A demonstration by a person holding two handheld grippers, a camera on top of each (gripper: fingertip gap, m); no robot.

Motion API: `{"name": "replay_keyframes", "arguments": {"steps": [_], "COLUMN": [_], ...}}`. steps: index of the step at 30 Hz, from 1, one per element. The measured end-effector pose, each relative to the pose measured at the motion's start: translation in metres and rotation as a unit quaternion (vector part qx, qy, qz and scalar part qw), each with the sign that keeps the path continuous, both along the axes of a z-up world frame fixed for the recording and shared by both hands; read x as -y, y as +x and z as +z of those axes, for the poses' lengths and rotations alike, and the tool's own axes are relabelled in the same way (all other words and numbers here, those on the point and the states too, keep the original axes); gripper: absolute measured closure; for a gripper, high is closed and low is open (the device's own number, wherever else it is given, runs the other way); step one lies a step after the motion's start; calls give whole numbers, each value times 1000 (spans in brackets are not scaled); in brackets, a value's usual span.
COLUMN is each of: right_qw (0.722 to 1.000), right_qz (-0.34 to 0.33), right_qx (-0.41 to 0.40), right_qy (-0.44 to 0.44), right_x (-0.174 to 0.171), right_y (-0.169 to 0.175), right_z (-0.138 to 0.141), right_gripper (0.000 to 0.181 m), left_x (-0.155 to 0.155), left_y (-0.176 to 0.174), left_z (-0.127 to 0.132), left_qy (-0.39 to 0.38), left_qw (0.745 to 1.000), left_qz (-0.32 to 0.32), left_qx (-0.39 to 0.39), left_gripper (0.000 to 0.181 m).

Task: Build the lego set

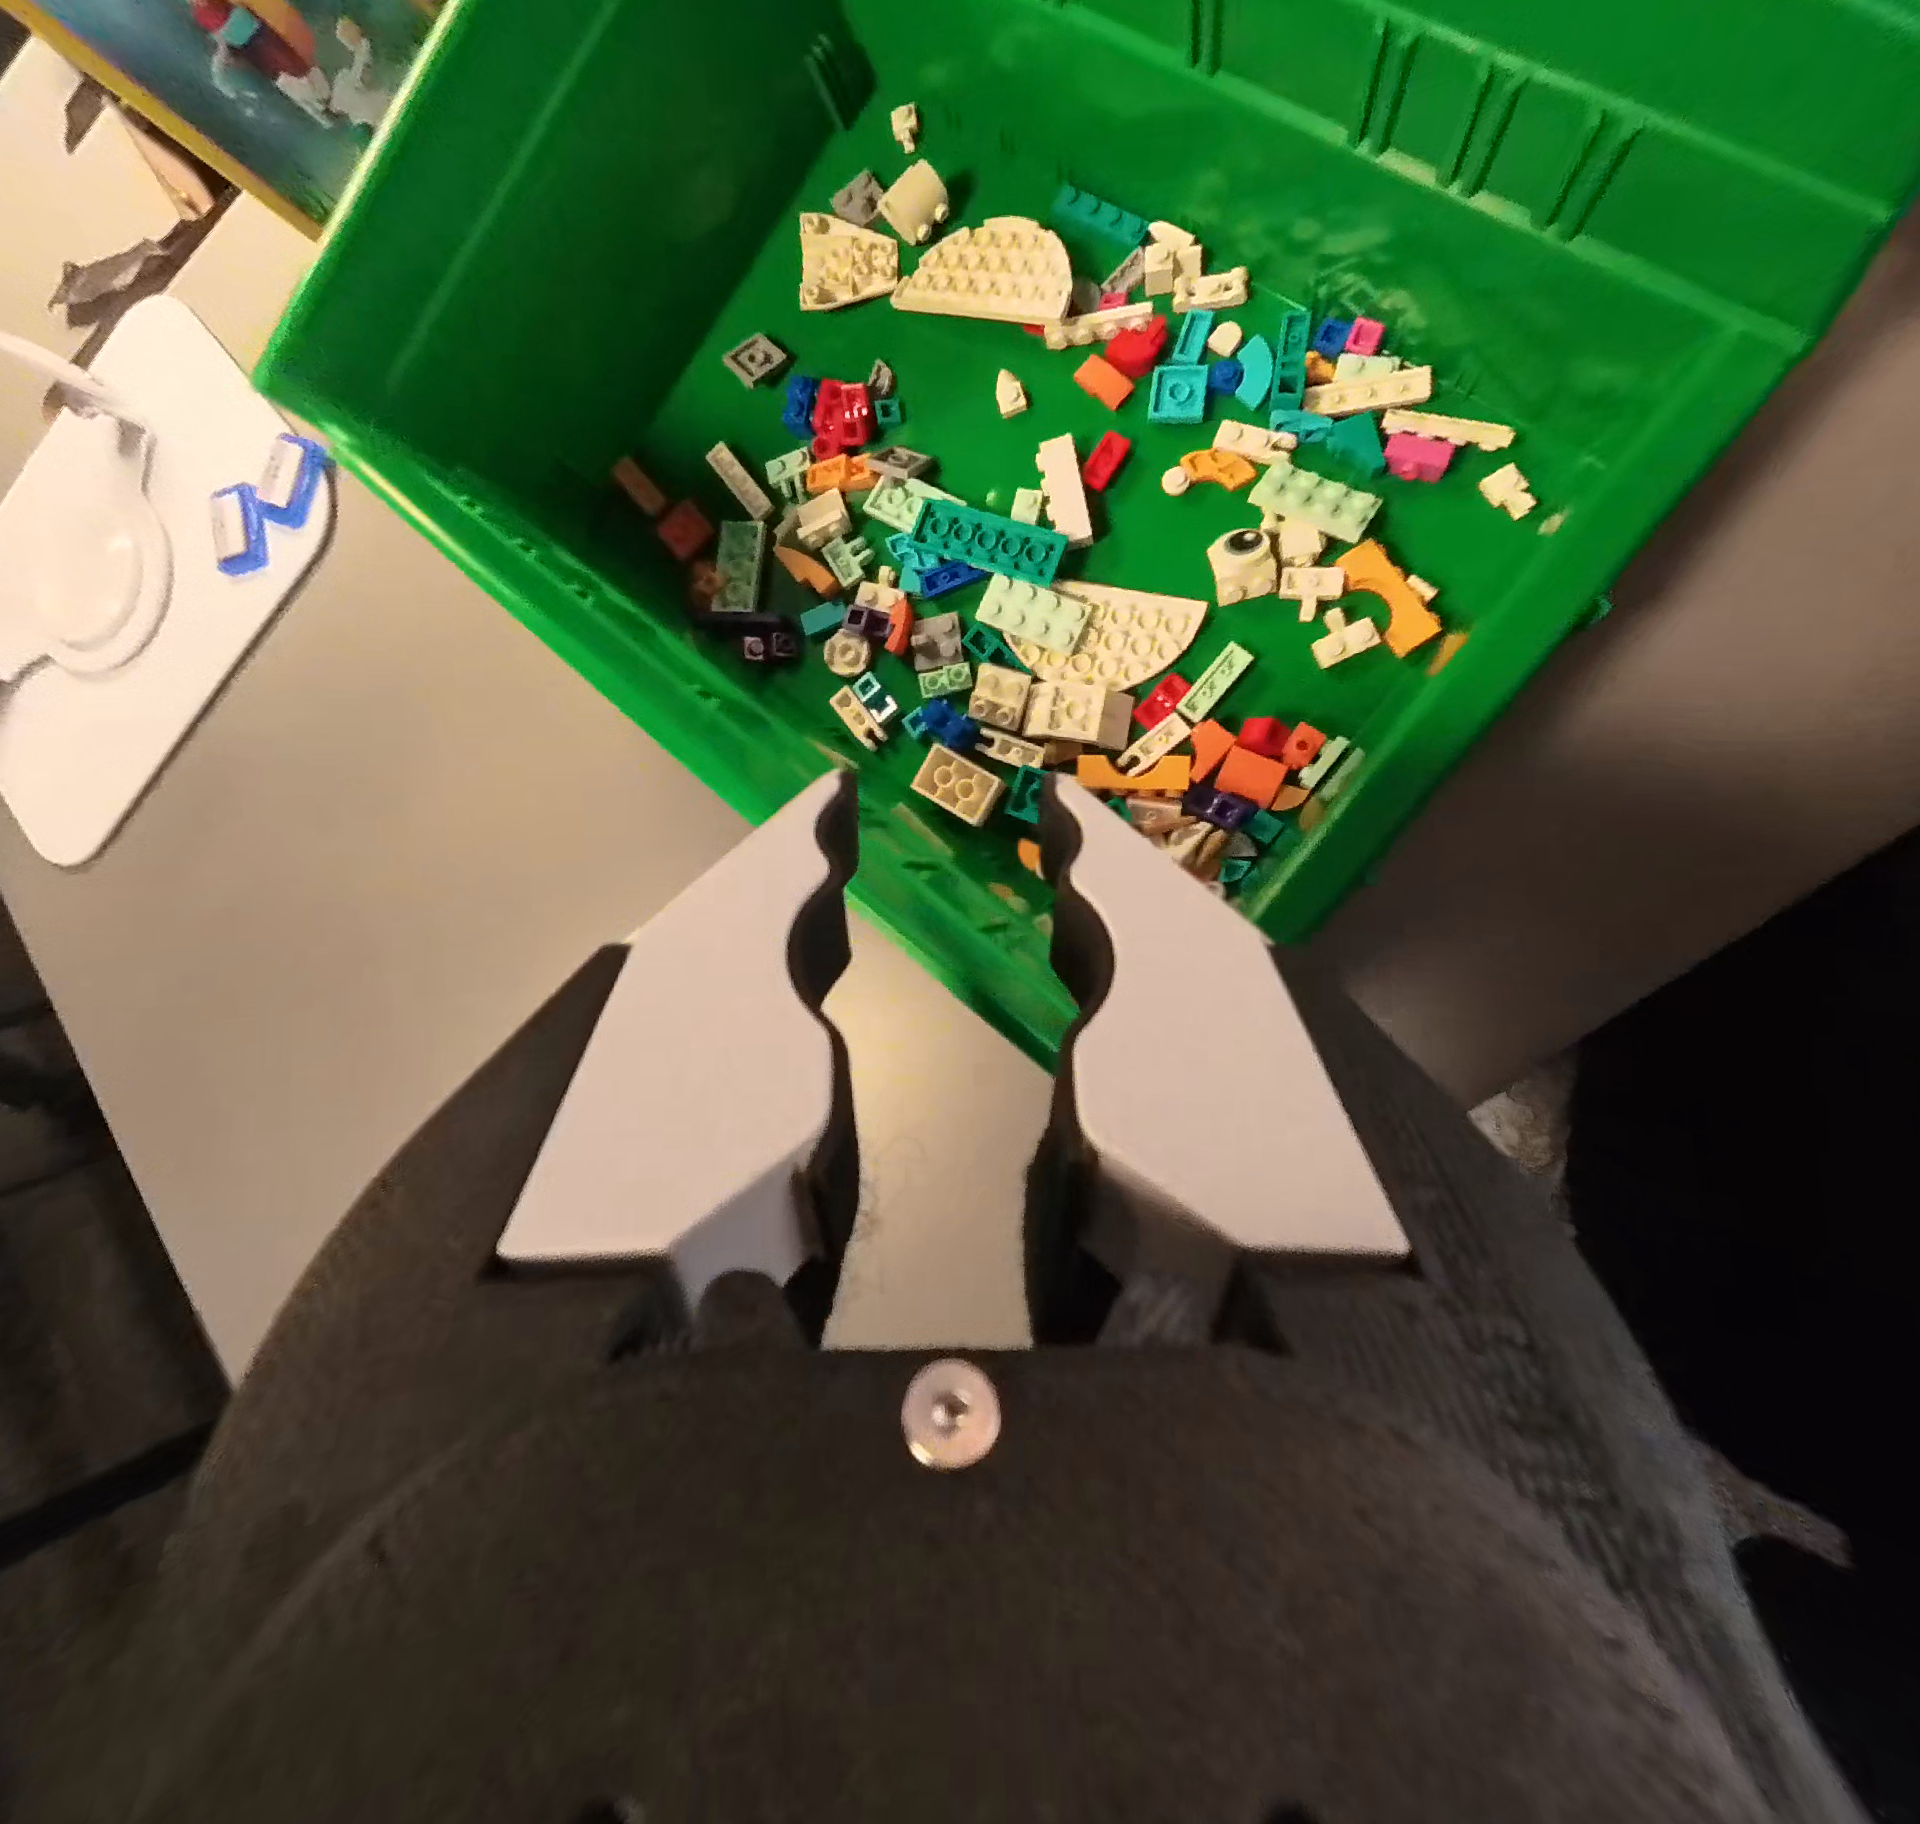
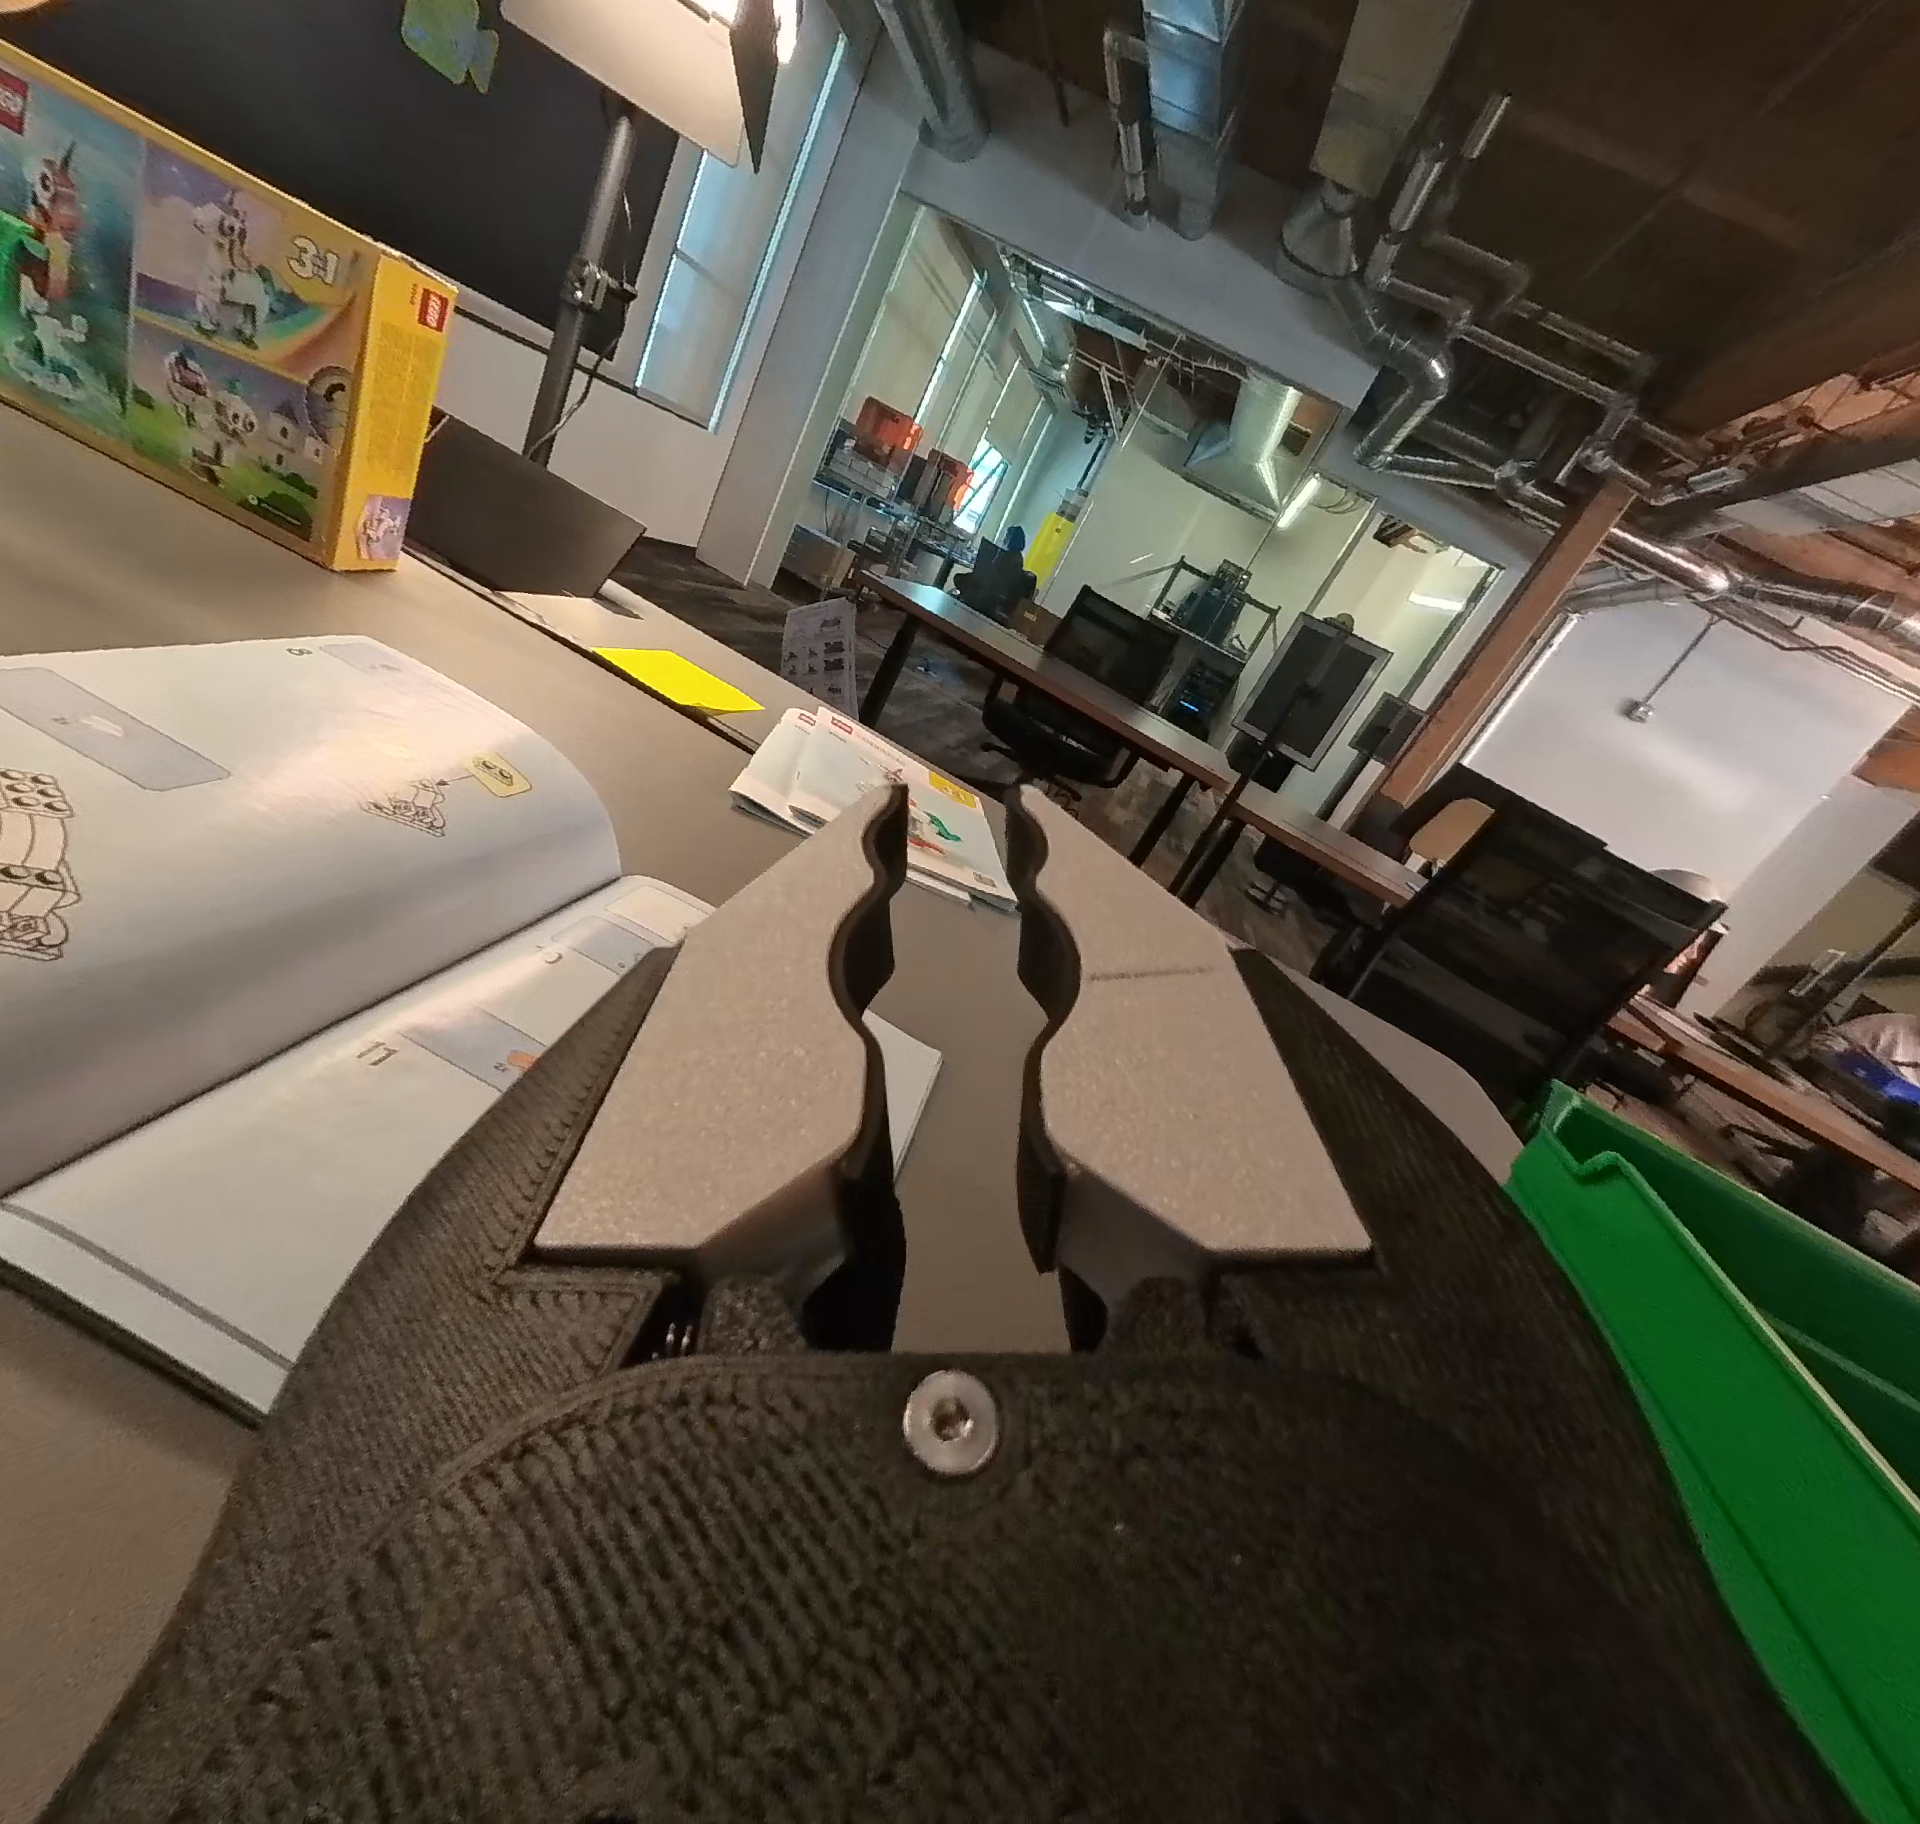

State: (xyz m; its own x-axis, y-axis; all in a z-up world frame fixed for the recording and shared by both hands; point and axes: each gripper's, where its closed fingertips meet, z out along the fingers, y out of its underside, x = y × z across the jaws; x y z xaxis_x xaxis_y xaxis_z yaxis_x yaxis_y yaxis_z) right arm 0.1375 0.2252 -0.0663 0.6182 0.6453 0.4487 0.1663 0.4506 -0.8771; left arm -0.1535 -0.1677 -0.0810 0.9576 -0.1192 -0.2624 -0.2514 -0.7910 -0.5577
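A green bin [image 1: 540, 247] on the table holds several loose lego pieces in white, teal, orange, red and blue, among them a teal plate [image 1: 989, 538] and a white half-round plate [image 1: 987, 270]. My left gripper [image 1: 954, 787] is open and empty, its tips above the bin's near rim. My right gripper [image 2: 954, 803] is open and empty, low over the table and pointing out into the room. An open instruction booklet [image 2: 270, 839] lies to its left. The bin's corner shows in the right wrist view [image 2: 1714, 1359] at the right.
The lego box [image 2: 229, 361] stands at the table's far left and shows in the left wrist view [image 1: 208, 29]. Folded booklets [image 2: 831, 777] and a yellow sheet [image 2: 675, 678] lie near the far edge. A white plate [image 1: 135, 569] with small blue-and-white pieces [image 1: 265, 507] lies left of the bin. The grippers' ends are close to 50 centimetres from one another.
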Motion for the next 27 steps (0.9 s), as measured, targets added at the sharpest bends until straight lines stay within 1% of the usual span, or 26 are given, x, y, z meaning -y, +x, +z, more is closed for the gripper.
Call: {"name": "replay_keyframes", "arguments": {"steps": [1,3,5,8,13,20,23,25,27], "right_qw": [1000,1000,1000,1000,1000,1000,1000,1000,1000], "right_qz": [-2,-5,-8,-12,-16,-19,-20,-20,-19], "right_qx": [1,2,1,1,2,7,8,9,10], "right_qy": [0,0,2,3,6,9,10,11,12], "right_x": [0,-1,-1,-2,-2,-3,-3,-3,-2], "right_y": [0,1,2,3,3,3,3,2,2], "right_z": [0,0,0,0,1,0,0,0,0], "right_gripper": [165,165,165,165,165,164,164,164,164], "left_x": [-2,-6,-12,-19,-25,-32,-26,-17,-8], "left_y": [-1,2,10,20,22,27,33,34,33], "left_z": [1,3,3,-2,-18,-32,-38,-43,-49], "left_qy": [-4,-11,-18,-43,-100,-139,-178,-223,-279], "left_qw": [1000,1000,999,995,989,980,969,956,941], "left_qz": [-5,-20,-43,-74,-101,-133,-158,-170,-170], "left_qx": [-4,1,22,46,36,52,72,82,84], "left_gripper": [148,148,150,152,152,152,158,162,165]}}
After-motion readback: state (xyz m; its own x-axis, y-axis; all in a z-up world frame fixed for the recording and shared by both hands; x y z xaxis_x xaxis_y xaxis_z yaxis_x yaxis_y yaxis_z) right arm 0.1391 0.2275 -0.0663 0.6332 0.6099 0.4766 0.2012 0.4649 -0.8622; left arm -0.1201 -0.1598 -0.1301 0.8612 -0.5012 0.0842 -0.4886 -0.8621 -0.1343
